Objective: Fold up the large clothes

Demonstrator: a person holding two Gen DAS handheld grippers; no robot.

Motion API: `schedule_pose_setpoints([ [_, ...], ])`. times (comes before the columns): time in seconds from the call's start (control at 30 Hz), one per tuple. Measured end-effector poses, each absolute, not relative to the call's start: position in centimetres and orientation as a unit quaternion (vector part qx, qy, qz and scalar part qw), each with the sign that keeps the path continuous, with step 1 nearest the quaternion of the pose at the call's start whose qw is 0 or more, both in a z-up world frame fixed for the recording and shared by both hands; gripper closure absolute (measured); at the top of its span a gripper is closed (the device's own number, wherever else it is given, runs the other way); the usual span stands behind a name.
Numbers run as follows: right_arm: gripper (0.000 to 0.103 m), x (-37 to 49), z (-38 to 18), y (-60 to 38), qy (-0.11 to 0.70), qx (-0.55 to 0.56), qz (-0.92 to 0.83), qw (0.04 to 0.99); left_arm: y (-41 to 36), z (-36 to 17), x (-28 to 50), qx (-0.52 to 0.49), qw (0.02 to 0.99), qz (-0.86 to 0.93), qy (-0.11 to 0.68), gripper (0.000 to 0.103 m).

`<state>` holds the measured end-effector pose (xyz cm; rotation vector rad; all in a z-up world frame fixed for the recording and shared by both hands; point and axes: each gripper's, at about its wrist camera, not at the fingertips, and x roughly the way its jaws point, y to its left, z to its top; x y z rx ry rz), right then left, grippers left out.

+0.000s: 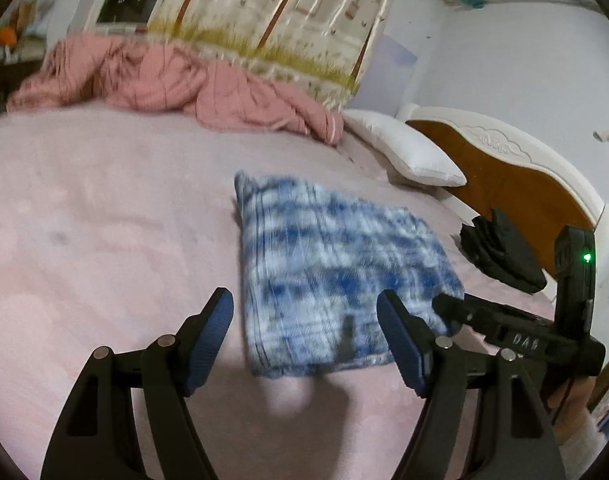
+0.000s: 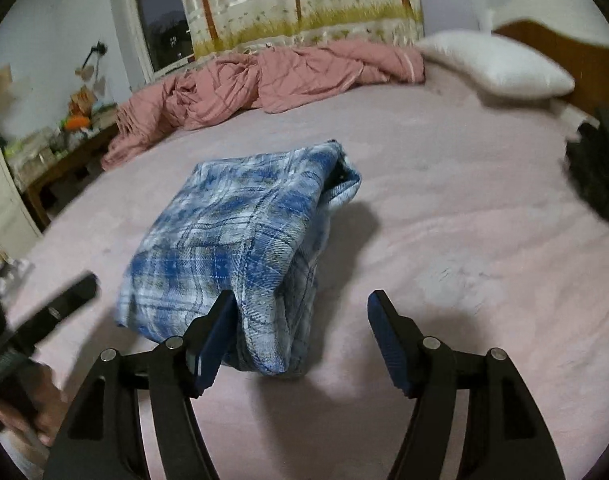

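Note:
A blue and white plaid garment (image 1: 336,268) lies folded into a thick rectangle on the pink bed sheet (image 1: 104,220). My left gripper (image 1: 304,332) is open and empty, hovering just above the garment's near edge. My right gripper (image 2: 300,328) is open, with the garment's near right corner (image 2: 272,320) between its fingers and its left finger (image 2: 212,336) against the cloth. The garment (image 2: 232,232) fills the middle of the right wrist view. The right gripper (image 1: 448,306) also shows in the left wrist view at the garment's right corner.
A crumpled pink quilt (image 1: 176,84) lies along the far side of the bed. A white pillow (image 1: 408,148) and a dark garment (image 1: 500,252) lie by the wooden headboard (image 1: 516,176). A cluttered desk (image 2: 60,148) stands left of the bed.

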<state>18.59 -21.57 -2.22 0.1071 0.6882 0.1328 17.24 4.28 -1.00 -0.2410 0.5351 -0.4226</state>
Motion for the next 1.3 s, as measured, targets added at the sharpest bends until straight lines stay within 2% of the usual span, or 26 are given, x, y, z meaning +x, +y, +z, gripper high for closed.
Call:
schedule_pose_setpoints([
  [0.17, 0.019, 17.7, -1.3, -20.5, 0.322, 0.023, 0.054, 0.945, 3.9, 0.8, 16.6, -0.087, 0.948, -0.197, 0.234, 0.018],
  [0.23, 0.018, 17.5, -0.9, -20.5, 0.313, 0.025, 0.053, 0.948, 3.9, 1.2, 16.5, -0.080, 0.951, -0.194, 0.227, 0.000],
  [0.5, 0.008, 17.7, 0.5, -21.5, 0.297, 0.061, 0.063, 0.951, 3.9, 1.7, 17.9, -0.097, 0.949, -0.187, 0.234, 0.000],
  [0.53, 0.001, 17.9, 0.6, -21.9, 0.296, 0.078, 0.071, 0.949, 4.0, 1.7, 18.4, -0.105, 0.946, -0.189, 0.243, 0.000],
  [0.57, 0.000, 18.2, 0.6, -22.2, 0.296, 0.095, 0.079, 0.947, 4.0, 1.5, 19.0, -0.114, 0.941, -0.192, 0.255, 0.000],
  [0.7, 0.000, 20.1, -0.2, -23.6, 0.311, 0.177, 0.114, 0.927, 4.5, -0.2, 22.5, -0.180, 0.903, -0.213, 0.327, 0.000],
  [0.83, 0.000, 22.9, -2.8, -24.9, 0.350, 0.248, 0.145, 0.892, 5.8, -3.8, 25.0, -0.291, 0.843, -0.220, 0.395, 0.001],
  [0.93, 0.011, 24.7, -5.6, -25.8, 0.380, 0.303, 0.173, 0.857, 6.3, -5.7, 25.7, -0.313, 0.824, -0.230, 0.413, 0.002],
  [1.03, 0.016, 25.7, -7.3, -26.0, 0.384, 0.338, 0.194, 0.837, 6.4, -6.7, 26.0, -0.323, 0.812, -0.256, 0.414, 0.003],
  [1.07, 0.022, 26.0, -7.4, -25.7, 0.382, 0.333, 0.204, 0.838, 6.1, -6.7, 25.9, -0.315, 0.813, -0.265, 0.413, 0.005],
  [1.13, 0.035, 26.5, -7.6, -24.9, 0.388, 0.330, 0.233, 0.829, 5.5, -6.8, 25.9, -0.303, 0.807, -0.283, 0.420, 0.025],
  [1.17, 0.045, 26.7, -7.6, -24.6, 0.389, 0.327, 0.234, 0.829, 5.4, -6.8, 25.8, -0.300, 0.810, -0.278, 0.420, 0.030],
  [1.2, 0.051, 26.7, -7.6, -24.5, 0.386, 0.322, 0.233, 0.833, 5.3, -6.8, 25.6, -0.297, 0.814, -0.278, 0.415, 0.049],
  [1.23, 0.058, 26.6, -7.5, -24.4, 0.381, 0.317, 0.233, 0.837, 5.4, -6.5, 25.3, -0.292, 0.817, -0.279, 0.411, 0.059],
  [1.3, 0.062, 26.0, -6.2, -24.2, 0.374, 0.293, 0.228, 0.850, 5.2, -4.9, 24.4, -0.274, 0.833, -0.275, 0.393, 0.069],
])
